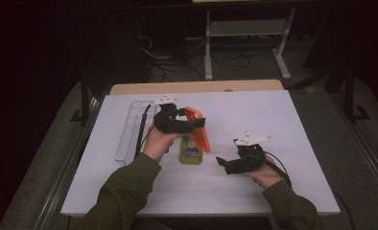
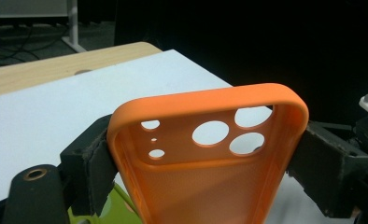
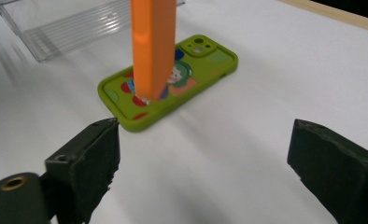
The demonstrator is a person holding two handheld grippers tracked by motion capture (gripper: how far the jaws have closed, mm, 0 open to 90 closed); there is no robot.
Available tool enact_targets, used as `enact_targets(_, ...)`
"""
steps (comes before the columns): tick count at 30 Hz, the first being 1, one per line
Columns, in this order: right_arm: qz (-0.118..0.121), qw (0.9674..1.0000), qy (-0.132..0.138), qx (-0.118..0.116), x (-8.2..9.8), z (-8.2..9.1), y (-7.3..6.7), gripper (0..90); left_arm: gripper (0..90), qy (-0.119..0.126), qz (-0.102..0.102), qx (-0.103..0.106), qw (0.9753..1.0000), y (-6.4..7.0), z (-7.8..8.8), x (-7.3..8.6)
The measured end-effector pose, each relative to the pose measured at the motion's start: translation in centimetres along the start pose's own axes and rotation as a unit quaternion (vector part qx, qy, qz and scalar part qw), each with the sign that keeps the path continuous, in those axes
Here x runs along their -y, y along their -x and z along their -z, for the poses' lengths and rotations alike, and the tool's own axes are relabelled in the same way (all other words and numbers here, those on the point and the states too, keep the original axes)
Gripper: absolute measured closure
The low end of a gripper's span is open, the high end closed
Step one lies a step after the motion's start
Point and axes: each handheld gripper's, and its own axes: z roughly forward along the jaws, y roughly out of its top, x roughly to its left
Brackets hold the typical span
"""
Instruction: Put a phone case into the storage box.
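The left gripper [image 1: 196,125] has its jaws pinching the orange phone case [image 1: 199,128] by both edges, above the green case [image 1: 191,149] on the desk [image 1: 254,115]. The right gripper [image 1: 222,163] hovers just beside them, jaws spread with nothing between.

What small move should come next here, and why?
Probably the left tool lowers the orange case toward the table, or hands it off. It grips the case by its sides, tilted above the green case, which lies flat. The right tool is open with nothing between its jaws, facing both cases, so it looks free to help.
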Motion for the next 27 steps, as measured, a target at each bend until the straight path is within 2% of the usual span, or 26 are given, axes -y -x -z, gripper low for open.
enact_targets(6, -0.005, 1.0000, -0.003, 0.000, 1.2, 0.7, 0.7, 0.7, 16.1, 0.011, 0.001, -0.011, 0.9999, -0.6, 0.9, -0.9)
enact_targets(13, 0.000, 0.9997, 0.002, 0.025, 2.4, 1.3, 1.0, 0.0, 16.1, 0.021, -0.002, -0.025, 0.9995, -1.5, 2.3, -2.3)
enact_targets(19, -0.005, 0.9996, 0.001, 0.028, 3.5, 2.1, 1.7, 0.0, 16.1, 0.032, -0.009, -0.038, 0.9987, -2.2, 3.7, -3.6)
enact_targets(20, -0.012, 0.9996, -0.003, 0.027, 3.6, 2.2, 1.6, 0.0, 16.1, 0.034, -0.009, -0.042, 0.9985, -2.3, 3.9, -3.9)
enact_targets(21, -0.004, 0.9996, -0.001, 0.028, 3.7, 2.2, 1.8, 0.0, 16.1, 0.033, -0.012, -0.044, 0.9984, -2.4, 4.1, -4.0)
enact_targets(22, -0.012, 0.9995, -0.004, 0.027, 3.8, 2.3, 1.7, 0.0, 16.1, 0.035, -0.014, -0.048, 0.9982, -2.5, 4.2, -4.2)
enact_targets(23, -0.005, 0.9996, -0.005, 0.029, 4.0, 2.4, 1.8, 0.0, 16.0, 0.035, -0.015, -0.051, 0.9980, -2.7, 4.4, -4.4)
enact_targets(24, -0.014, 0.9995, -0.010, 0.028, 4.1, 2.5, 1.6, 0.0, 16.1, 0.035, -0.016, -0.054, 0.9978, -2.9, 4.5, -4.5)
enact_targets(25, -0.003, 0.9995, -0.009, 0.028, 4.3, 2.5, 1.7, 0.0, 16.0, 0.035, -0.018, -0.059, 0.9975, -3.2, 4.7, -4.7)
enact_targets(27, -0.010, 0.9995, -0.016, 0.026, 4.5, 2.5, 1.7, 0.0, 16.0, 0.037, -0.018, -0.068, 0.9968, -3.6, 5.0, -4.9)
